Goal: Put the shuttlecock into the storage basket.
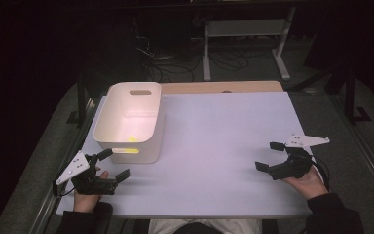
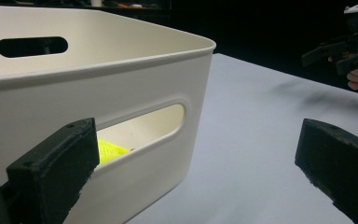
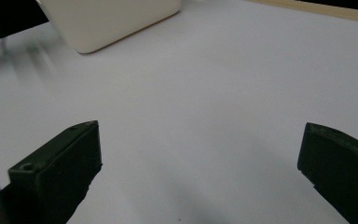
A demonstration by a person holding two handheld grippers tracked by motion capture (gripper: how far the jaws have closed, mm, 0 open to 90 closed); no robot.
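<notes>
A white plastic bin (image 1: 108,131) with handle slots stands on the left of the white table (image 1: 219,141). Something yellow (image 1: 132,139) lies on its floor, and the yellow thing (image 2: 108,150) shows through the near handle slot. My left gripper (image 1: 114,165) is held at the front left, just before the bin's near wall (image 2: 121,102), open with nothing between its jaws. My right gripper (image 1: 270,156) is open and empty near the table's right edge, pointing left over the bare tabletop (image 3: 205,102). The bin's corner (image 3: 116,21) shows far off in the right gripper view.
A strip of wooden tabletop (image 1: 224,87) shows behind the white board. A white metal frame (image 1: 246,34) and cables lie on the dark floor beyond. In the left gripper view the other hand's gripper (image 2: 349,46) appears far right.
</notes>
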